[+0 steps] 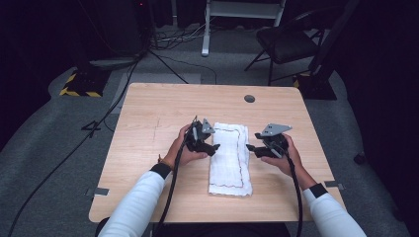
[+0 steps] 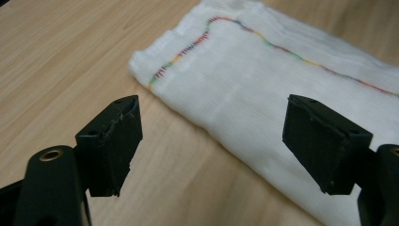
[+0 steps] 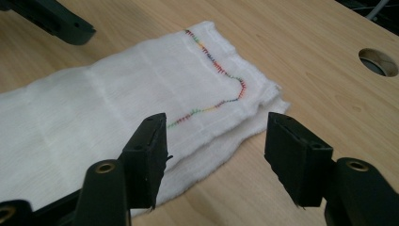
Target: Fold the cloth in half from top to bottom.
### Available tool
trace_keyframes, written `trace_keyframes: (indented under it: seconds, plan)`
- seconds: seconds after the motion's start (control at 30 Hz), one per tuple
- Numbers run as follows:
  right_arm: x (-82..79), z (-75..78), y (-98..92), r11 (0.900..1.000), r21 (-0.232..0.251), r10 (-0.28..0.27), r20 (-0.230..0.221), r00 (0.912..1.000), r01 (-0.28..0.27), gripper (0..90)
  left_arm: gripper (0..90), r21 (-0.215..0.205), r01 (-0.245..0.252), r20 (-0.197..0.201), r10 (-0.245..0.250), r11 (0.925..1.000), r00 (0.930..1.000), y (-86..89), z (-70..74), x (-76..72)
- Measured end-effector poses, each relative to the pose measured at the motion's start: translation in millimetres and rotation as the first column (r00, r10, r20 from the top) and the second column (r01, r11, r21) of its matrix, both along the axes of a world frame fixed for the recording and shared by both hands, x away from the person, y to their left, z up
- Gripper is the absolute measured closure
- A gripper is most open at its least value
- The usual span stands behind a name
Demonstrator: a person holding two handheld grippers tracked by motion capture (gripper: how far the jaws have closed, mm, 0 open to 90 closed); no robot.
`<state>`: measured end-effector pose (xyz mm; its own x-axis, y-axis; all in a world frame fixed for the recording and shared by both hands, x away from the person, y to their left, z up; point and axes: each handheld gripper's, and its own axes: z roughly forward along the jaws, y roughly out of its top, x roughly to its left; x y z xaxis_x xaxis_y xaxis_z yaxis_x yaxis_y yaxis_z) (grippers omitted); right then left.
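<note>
A white folded cloth (image 1: 230, 159) with rainbow stitching along its edge lies lengthwise in the middle of the wooden table (image 1: 148, 123). My left gripper (image 1: 213, 147) hovers at the cloth's left edge, jaws open, nothing between them. In the left gripper view the cloth (image 2: 263, 89) lies just ahead of the open gripper (image 2: 211, 146), its stitched corner near the left jaw. My right gripper (image 1: 248, 147) is at the cloth's right edge, also open. In the right gripper view the cloth's corner (image 3: 188, 94) sits ahead of the open gripper (image 3: 214, 160).
A round cable hole (image 1: 249, 98) is in the table's far right part. A folding chair (image 1: 286, 44), stand legs and cables are on the floor beyond the table. Bare wood surrounds the cloth on all sides.
</note>
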<state>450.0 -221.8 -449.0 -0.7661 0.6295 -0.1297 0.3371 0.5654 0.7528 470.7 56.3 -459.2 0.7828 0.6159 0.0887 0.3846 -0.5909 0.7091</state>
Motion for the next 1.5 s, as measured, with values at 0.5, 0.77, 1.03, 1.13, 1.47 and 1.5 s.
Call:
trace_keyframes:
  seconds: [0.5, 0.77, 1.03, 1.13, 1.47, 1.5]
  plan:
    - [66.2, -17.7, 13.8, 0.995, 0.004, -0.103, -0.073, 0.9920, 0.103, 42.0, 21.2, 0.012, -0.118, -0.053, 0.118, 0.9929, 0.9915, -14.5, -17.3, 61.4]
    - [86.0, -25.3, 15.2, 0.987, -0.013, -0.161, -0.106, 0.9812, 0.161, 41.8, 21.5, 0.002, -0.189, -0.079, 0.188, 0.9821, 0.9790, -19.8, -26.4, 78.5]
    - [95.0, -38.2, 18.6, 0.985, -0.023, -0.170, -0.171, 0.9705, 0.169, 41.2, 21.9, 0.000, -0.218, -0.105, 0.216, 0.9760, 0.9706, -27.0, -31.4, 82.6]
    - [96.0, -39.7, 16.8, 0.984, -0.007, -0.174, -0.189, 0.9664, 0.175, 40.9, 21.1, -0.029, -0.227, -0.133, 0.221, 0.9734, 0.9660, -23.4, -35.8, 83.7]
    - [95.1, -39.6, 18.3, 0.990, 0.021, -0.130, -0.229, 0.9647, 0.139, 62.1, 45.5, -0.084, -0.114, -0.155, 0.100, 0.9899, 0.9829, -17.8, -36.1, 80.0]
    - [94.4, -39.6, 18.8, 0.990, 0.028, -0.128, -0.234, 0.9639, 0.138, 65.9, 52.8, -0.090, -0.103, -0.168, 0.086, 0.9907, 0.9820, -18.0, -35.4, 79.2]
